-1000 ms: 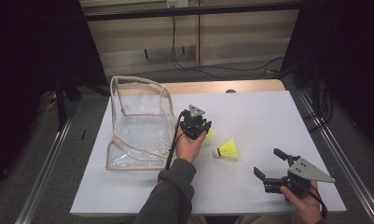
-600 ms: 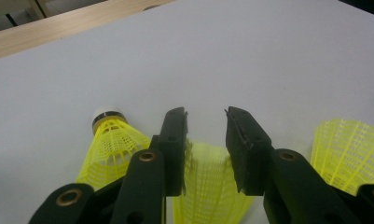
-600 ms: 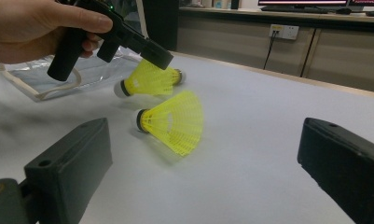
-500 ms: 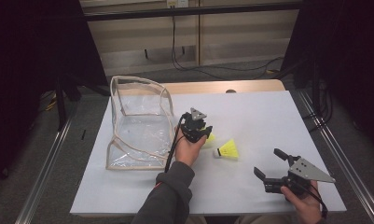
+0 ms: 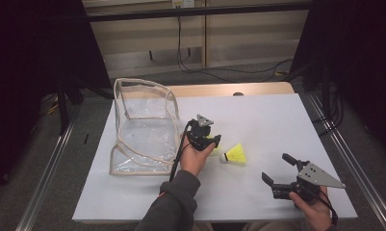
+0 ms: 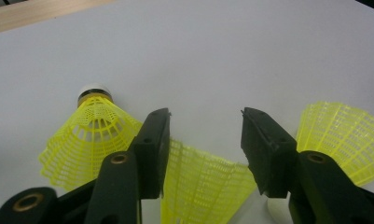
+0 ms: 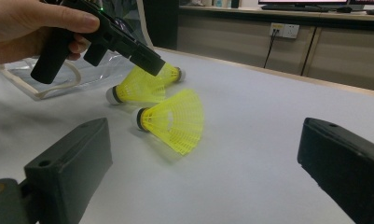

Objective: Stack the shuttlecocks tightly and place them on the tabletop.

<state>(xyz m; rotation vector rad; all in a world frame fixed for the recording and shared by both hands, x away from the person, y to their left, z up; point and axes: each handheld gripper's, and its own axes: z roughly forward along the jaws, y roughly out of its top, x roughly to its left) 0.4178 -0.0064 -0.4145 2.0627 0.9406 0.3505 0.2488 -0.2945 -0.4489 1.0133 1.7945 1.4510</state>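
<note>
The left hand-held gripper (image 6: 205,135) had just been opening, its jaws parted around a yellow shuttlecock (image 6: 203,186) lying on the tabletop (image 5: 277,120). The person had better lift straight up, clear of the skirt. The right hand-held gripper (image 5: 277,169) waited open.

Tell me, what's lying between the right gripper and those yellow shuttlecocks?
Nothing: in the right gripper view, bare white table stretches from the right gripper to the nearest yellow shuttlecock.
</note>
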